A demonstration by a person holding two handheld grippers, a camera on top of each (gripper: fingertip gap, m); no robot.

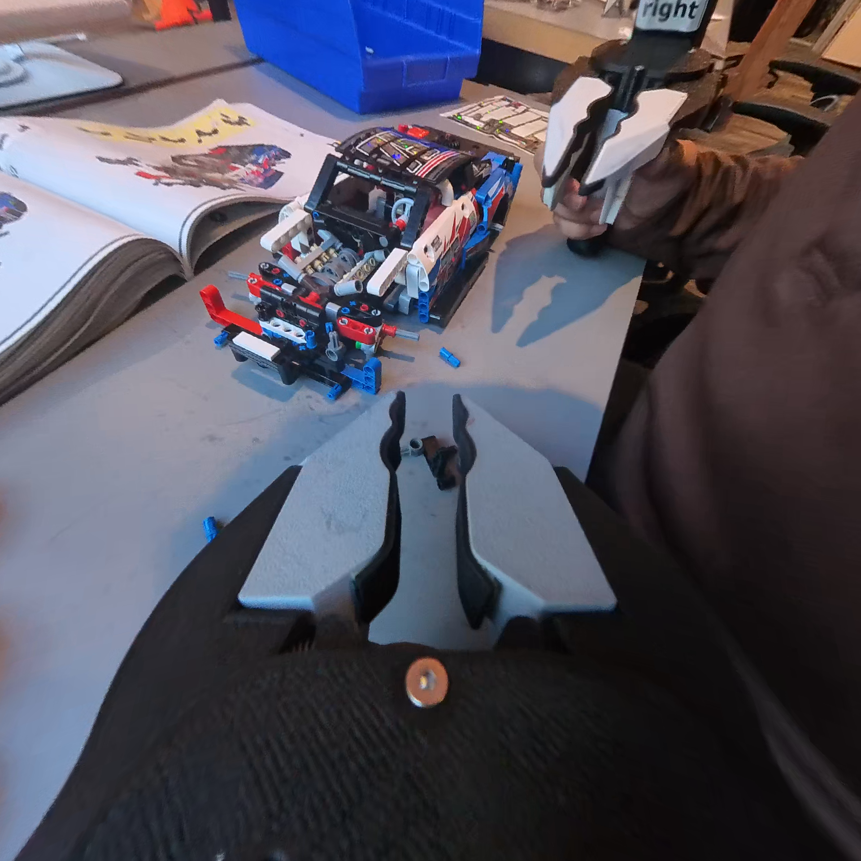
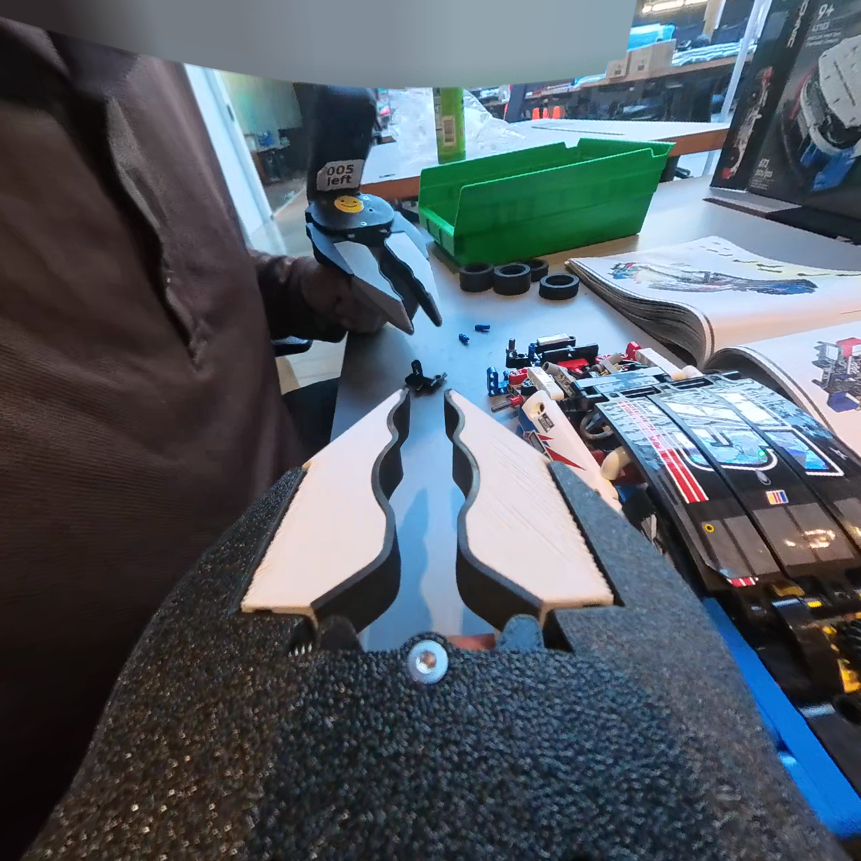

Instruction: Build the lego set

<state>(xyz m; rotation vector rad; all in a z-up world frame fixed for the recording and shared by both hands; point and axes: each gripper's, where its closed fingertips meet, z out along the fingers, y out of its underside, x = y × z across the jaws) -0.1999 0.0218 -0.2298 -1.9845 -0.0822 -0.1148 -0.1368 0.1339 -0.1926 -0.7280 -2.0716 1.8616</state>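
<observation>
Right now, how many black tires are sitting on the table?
4 tires, loose in a cluster on the table in front of the green bin. More could be hidden elsewhere.

Your left gripper (image 1: 426, 400): pale grey fingers (image 1: 335, 522) with wavy black pads, black ribbed body, one silver screw (image 1: 427, 682) at centre. Your right gripper (image 2: 426, 396): white fingers (image 2: 522, 526), speckled black body. Dark brown sleeve (image 1: 689, 195) and shirt (image 2: 107, 326).
</observation>
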